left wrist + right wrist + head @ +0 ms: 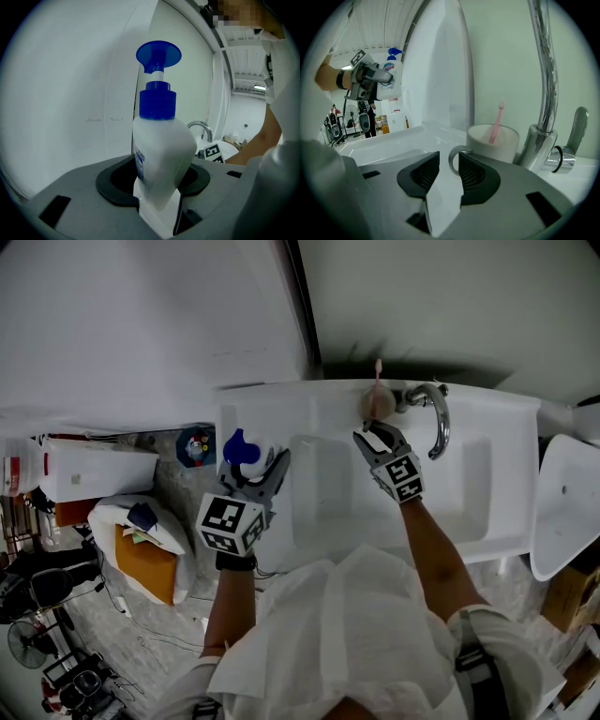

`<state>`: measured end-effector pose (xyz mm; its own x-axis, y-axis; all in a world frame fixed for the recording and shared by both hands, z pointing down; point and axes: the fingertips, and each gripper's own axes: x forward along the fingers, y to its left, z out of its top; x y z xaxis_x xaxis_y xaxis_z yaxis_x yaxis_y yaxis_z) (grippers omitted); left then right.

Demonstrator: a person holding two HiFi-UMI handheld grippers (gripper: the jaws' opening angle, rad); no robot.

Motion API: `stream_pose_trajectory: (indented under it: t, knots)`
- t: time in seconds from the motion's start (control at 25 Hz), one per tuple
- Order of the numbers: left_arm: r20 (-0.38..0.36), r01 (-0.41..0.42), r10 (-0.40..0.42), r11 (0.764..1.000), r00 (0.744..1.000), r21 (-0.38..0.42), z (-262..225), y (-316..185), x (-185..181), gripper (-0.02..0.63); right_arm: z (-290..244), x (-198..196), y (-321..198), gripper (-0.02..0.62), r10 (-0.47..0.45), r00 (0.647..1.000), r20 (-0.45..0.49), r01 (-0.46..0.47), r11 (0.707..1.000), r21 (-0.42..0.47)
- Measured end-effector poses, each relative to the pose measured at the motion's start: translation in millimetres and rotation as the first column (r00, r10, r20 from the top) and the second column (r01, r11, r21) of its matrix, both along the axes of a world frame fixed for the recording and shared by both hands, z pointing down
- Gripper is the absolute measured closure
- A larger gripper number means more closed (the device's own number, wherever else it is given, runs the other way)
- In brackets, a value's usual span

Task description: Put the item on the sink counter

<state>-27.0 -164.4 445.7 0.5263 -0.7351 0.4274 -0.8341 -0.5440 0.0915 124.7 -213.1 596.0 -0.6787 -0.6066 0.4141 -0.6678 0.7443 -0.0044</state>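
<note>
A white soap bottle [161,154] with a blue pump top [240,447] sits upright between the jaws of my left gripper [159,183], which is shut on its lower body. In the head view that gripper [255,468] hovers over the left end of the white sink counter [272,413]. My right gripper [373,434] stands open at the back of the counter. The handle of a white cup [494,140] lies just between its fingertips, with a gap at the left pad. A pink toothbrush [497,121] stands in the cup.
A chrome faucet [439,423] rises right of the cup, close to my right gripper. The basin [328,493] lies below both grippers. A white fixture [567,502] stands at the far right. Bags [141,540] and a white box [89,470] are on the floor at left.
</note>
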Motion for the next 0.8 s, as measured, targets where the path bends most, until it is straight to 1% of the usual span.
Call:
stream_pose_trajectory:
  t: [0.52,0.8]
  knots:
    - [-0.003,-0.005,0.005,1.000,1.000,0.009,-1,3,2,0.391,-12,22,16,0.483,0.046,0.999,-0.015,-0.046,0.999,0.013]
    - [-0.018,-0.023,0.024,1.000,1.000,0.018,-3,3,9,0.391,-40,39,27,0.483,0.105,0.994,0.025,-0.106,0.993,0.059]
